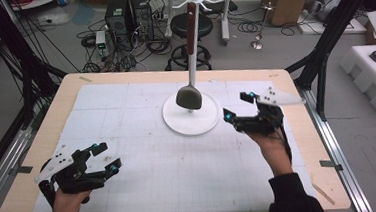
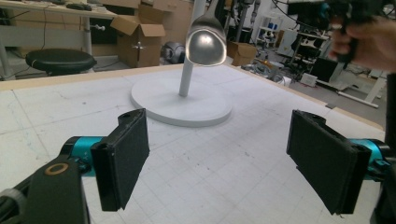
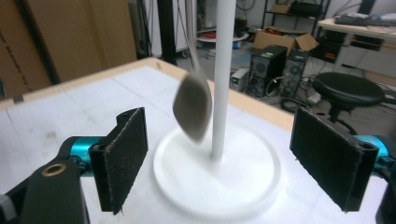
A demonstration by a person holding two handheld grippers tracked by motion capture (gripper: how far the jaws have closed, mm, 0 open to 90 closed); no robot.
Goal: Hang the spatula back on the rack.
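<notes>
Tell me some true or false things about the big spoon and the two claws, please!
1. The big spoon hangs from the white stand. True.
2. The right claw is squeezing the spoon. False: its jaws are open with nothing between them, and the spoon hangs apart from it.
3. The left claw is open with nothing between its jaws. True.
4. The spoon lies flat on the table. False: it hangs with its bowl just above the stand's round base.
5. The stand has a round white base. True.
6. Both claws hold the stand's pole. False: neither touches it.
</notes>
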